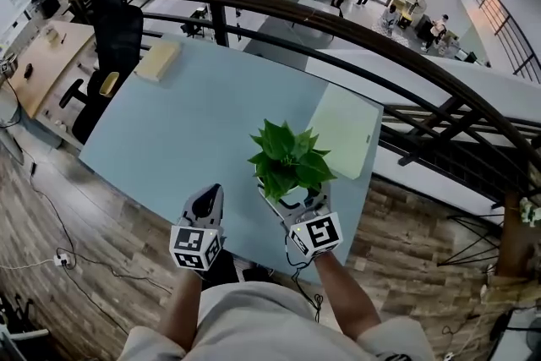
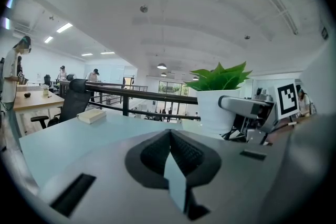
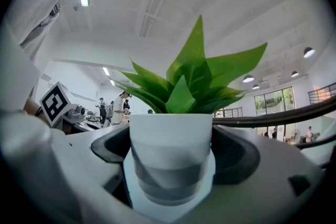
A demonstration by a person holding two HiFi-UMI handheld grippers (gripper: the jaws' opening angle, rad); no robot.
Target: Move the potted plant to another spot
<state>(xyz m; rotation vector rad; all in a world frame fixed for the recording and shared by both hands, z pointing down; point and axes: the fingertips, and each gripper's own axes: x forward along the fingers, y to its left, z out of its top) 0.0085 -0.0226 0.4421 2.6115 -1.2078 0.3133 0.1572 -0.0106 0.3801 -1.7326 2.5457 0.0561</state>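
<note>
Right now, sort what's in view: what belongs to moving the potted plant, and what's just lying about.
Job: potted plant, white pot clamped in the right gripper; light blue table.
Lying about: beige block, far left corner; pale green sheet, far right; black office chair; left gripper, shut, empty.

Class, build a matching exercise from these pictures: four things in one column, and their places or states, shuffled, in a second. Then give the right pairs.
Column one
1 plant
2 left gripper
3 right gripper
4 tan block

Column two
A far left corner of the table
B shut, empty
C green-leaved, by the near table edge
D shut on the plant

Pairs: 1-C, 2-B, 3-D, 4-A
</note>
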